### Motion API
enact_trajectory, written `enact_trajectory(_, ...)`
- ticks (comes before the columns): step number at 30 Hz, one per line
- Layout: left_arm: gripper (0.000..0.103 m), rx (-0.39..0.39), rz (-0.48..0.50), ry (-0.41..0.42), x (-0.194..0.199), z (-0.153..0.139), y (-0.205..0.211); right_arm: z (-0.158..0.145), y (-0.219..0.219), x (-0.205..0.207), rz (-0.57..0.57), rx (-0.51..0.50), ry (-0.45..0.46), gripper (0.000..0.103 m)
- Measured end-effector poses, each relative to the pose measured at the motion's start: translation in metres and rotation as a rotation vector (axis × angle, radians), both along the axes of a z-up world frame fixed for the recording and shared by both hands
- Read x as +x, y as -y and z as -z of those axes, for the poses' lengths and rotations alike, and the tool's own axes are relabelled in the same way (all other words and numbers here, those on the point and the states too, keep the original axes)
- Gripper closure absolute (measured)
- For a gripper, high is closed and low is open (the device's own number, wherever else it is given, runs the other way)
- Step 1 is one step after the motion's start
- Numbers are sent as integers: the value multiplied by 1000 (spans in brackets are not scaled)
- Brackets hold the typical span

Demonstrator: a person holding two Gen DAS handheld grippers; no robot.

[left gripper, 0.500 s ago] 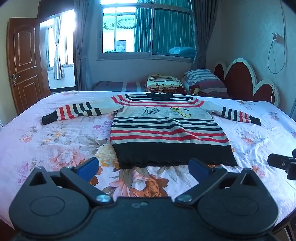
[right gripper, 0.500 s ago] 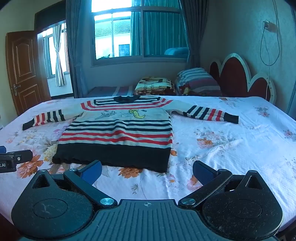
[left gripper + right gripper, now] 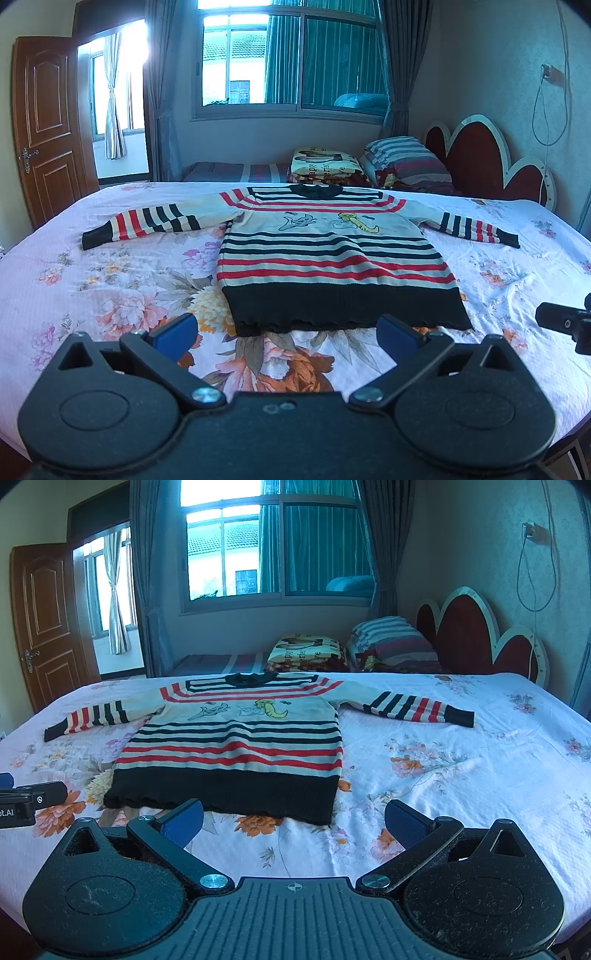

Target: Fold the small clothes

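A small striped sweater (image 3: 325,254) with red, black and cream bands and cartoon prints lies flat on the bed, sleeves spread to both sides, black hem nearest me. It also shows in the right wrist view (image 3: 236,746). My left gripper (image 3: 286,334) is open and empty, hovering just short of the hem. My right gripper (image 3: 293,821) is open and empty, in front of the hem's right corner. The right gripper's tip shows at the right edge of the left wrist view (image 3: 565,325).
The bed (image 3: 92,295) has a pink floral sheet. Pillows (image 3: 406,162) and a folded blanket (image 3: 325,166) lie at the far end by the red headboard (image 3: 480,155). A wooden door (image 3: 44,122) stands at the left and a window (image 3: 288,62) behind.
Both grippers have drifted very slightly; the sweater has not moved and both grippers stay open.
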State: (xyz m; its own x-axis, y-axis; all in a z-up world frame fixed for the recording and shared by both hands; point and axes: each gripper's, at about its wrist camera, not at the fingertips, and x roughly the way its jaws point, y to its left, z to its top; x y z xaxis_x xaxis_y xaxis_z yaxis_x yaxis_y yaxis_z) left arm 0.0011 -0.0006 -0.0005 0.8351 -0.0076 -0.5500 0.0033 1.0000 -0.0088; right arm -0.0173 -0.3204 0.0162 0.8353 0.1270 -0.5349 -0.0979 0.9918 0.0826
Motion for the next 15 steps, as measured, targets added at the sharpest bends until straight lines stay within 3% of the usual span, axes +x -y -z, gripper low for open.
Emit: enact_trajectory(15, 0, -1, -1, 6, -1, -2, -3, 0, -1, 0, 0, 0, 2, 0)
